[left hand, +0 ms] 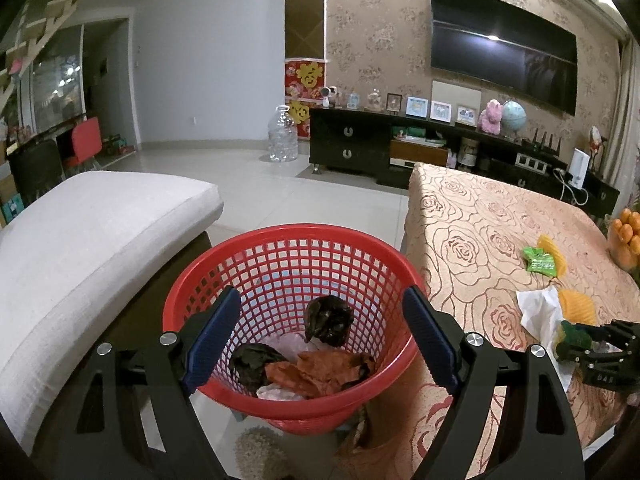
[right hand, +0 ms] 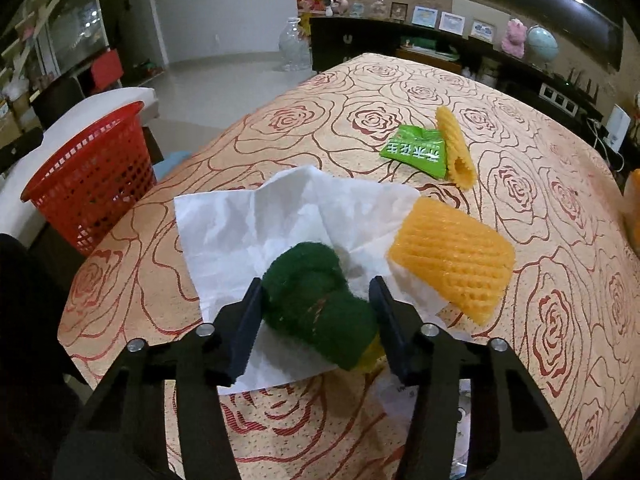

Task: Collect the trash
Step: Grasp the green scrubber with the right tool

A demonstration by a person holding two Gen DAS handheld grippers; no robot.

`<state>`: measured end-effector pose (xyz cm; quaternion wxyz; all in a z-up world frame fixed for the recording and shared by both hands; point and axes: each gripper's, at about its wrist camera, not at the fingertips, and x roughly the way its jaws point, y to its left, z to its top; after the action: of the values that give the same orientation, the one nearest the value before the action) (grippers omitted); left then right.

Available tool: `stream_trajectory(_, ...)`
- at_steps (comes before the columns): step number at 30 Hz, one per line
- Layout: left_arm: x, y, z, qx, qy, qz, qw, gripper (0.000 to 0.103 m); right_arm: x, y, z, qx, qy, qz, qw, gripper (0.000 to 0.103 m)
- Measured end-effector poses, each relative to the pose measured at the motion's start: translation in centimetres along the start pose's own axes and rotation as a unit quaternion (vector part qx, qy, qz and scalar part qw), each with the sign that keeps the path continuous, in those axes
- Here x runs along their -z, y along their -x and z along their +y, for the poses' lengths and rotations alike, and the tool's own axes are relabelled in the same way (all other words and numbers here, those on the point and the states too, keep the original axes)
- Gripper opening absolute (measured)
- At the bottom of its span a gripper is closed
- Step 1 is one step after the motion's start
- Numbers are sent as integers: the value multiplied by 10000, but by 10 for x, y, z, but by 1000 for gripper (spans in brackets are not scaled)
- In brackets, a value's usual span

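The left gripper (left hand: 322, 338) is hanging above the red basket (left hand: 224, 258) with its blue-padded fingers (left hand: 214, 334) spread wide and holding nothing; the round rim of the basket is lying between them with free room on both sides. The basket is made of plastic lattice and is standing on the pale tiled floor (left hand: 256, 176), between the white cushioned sofa (left hand: 92, 236) and the edge of the table (left hand: 472, 220). Inside it, dark crumpled pieces (left hand: 328, 320) and an orange crumpled wrapper (left hand: 328, 368) are lying on the bottom. The right gripper (right hand: 316, 312) is reaching over the near edge of the table, and its black fingers (right hand: 248, 320) are standing half open on both sides of a green scouring pad (right hand: 316, 300), which looks rough and folded; whether the pads are already pressing it, I cannot tell. The pad is resting on a wrinkled white tissue (right hand: 248, 220). Just beside it a yellow foam net sleeve (right hand: 452, 256) is lying with a ribbed surface, partly on the tissue. Farther on the rose-patterned tablecloth (right hand: 360, 92), a green snack wrapper (right hand: 416, 152) is touching a second yellow foam net (right hand: 454, 148). Around these things the cloth is giving wide flat room.
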<state>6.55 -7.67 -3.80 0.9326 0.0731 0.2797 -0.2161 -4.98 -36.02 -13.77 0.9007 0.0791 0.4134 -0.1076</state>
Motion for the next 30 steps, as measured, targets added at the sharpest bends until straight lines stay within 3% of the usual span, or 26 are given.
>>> stream_trajectory(5,2,-1,-3,23,-85,-3,10000,80,-4,9,-3,-107,-116,-173,9997,48)
stream_trajectory(12,5,-2,-15,124,-219,38,9997,80,-13,44,-24,-114,-551,-748,9956,48)
stream_trajectory(19,14,-4,-58,624,-568,213,9962,80,-15,69,-52,82,-1039,-1046,9890,48)
stream_trajectory(24,24,-7,-105,1049,-1089,340,9879,85,-10,79,-66,94,-1273,-1122,9855,48)
stream_trajectory(30,46,-12,-169,1504,-1928,515,9683,87,-5,83,-75,65,-1433,-1174,9827,48)
